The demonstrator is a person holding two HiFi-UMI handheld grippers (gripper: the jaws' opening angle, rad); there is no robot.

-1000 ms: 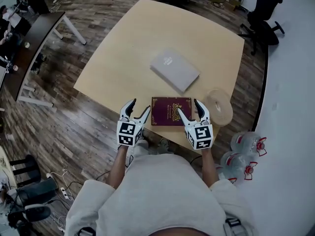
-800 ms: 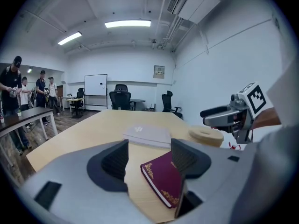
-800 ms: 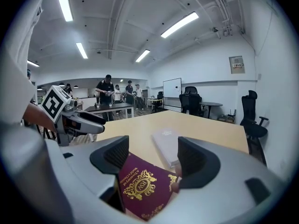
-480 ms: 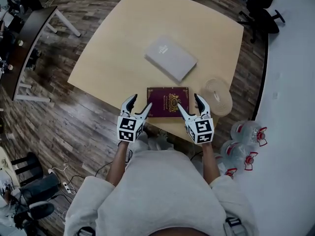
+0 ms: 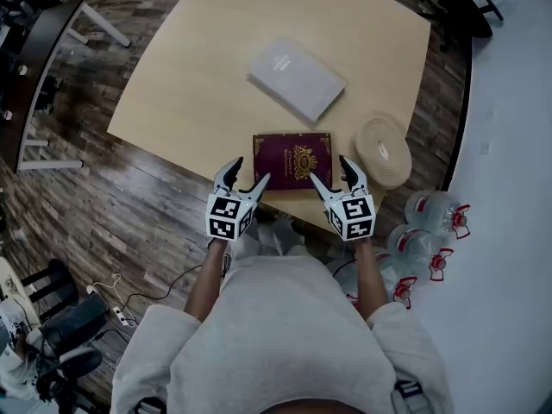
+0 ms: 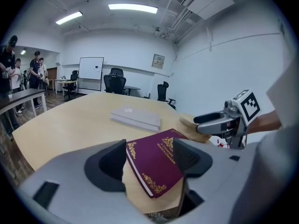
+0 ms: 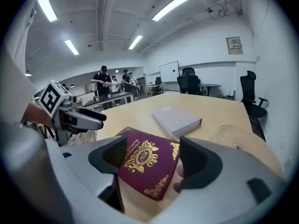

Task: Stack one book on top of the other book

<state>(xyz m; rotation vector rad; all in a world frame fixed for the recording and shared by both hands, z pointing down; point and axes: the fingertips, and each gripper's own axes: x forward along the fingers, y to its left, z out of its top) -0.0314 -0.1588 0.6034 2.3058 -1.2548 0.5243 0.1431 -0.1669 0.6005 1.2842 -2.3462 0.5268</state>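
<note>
The head view looks steeply down from above the person onto the pale wooden bench (image 5: 190, 84), from fairly far off. The dark red, gilt-decorated hardcover book (image 5: 291, 158) lies at the bench's near edge. The left gripper view sits low and close off that book's left near corner, facing across the bench. The right gripper view mirrors it from the right near corner. All three views share this book and the flat grey book (image 5: 296, 80) beyond it.

Person in a pale grey sweatshirt (image 5: 285, 335), lower centre of the frame.
Its loose sleeves (image 5: 148, 359) end near the elbows. The left gripper (image 5: 248, 172) and the right gripper (image 5: 329, 171) each have grey fingers (image 5: 228, 176) with black pads and a white cube (image 5: 228, 217) printed with black square markers.
</note>
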